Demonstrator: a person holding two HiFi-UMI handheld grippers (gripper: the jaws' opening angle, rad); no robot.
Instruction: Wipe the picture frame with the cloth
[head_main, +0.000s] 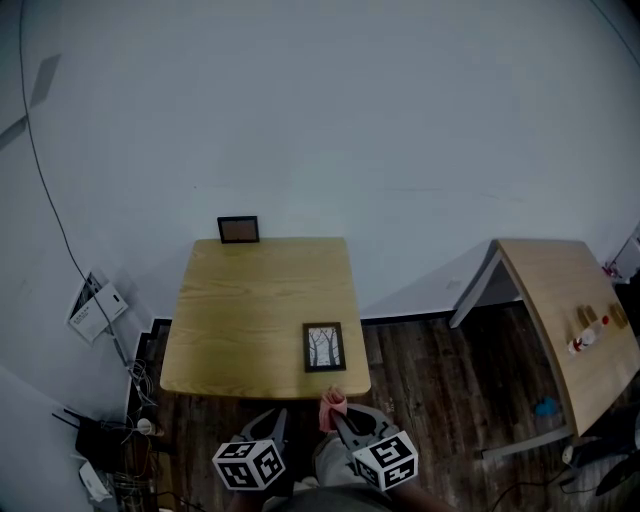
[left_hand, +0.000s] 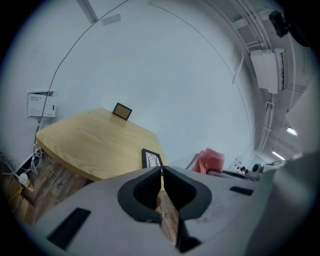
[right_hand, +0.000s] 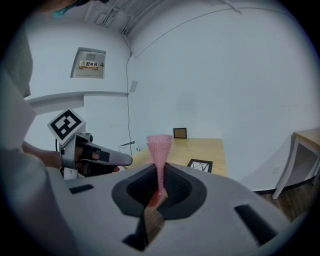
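A black picture frame (head_main: 324, 347) with a tree print lies flat at the near right corner of the wooden table (head_main: 250, 320). It also shows in the left gripper view (left_hand: 152, 158) and the right gripper view (right_hand: 200, 164). Both grippers hover just in front of the table's near edge, short of the frame. My right gripper (head_main: 340, 420) (right_hand: 159, 175) is shut on a pink cloth (head_main: 332, 407) (right_hand: 159, 147), which stands up out of its jaws. My left gripper (head_main: 277, 420) (left_hand: 162, 172) is shut, with nothing between its pads. The cloth (left_hand: 211, 160) is visible to its right.
A second small dark frame (head_main: 238, 230) leans on the wall at the table's far edge. Another wooden table (head_main: 575, 300) stands at the right with small bottles (head_main: 590, 330) on it. Cables and boxes (head_main: 110, 435) crowd the floor at the left.
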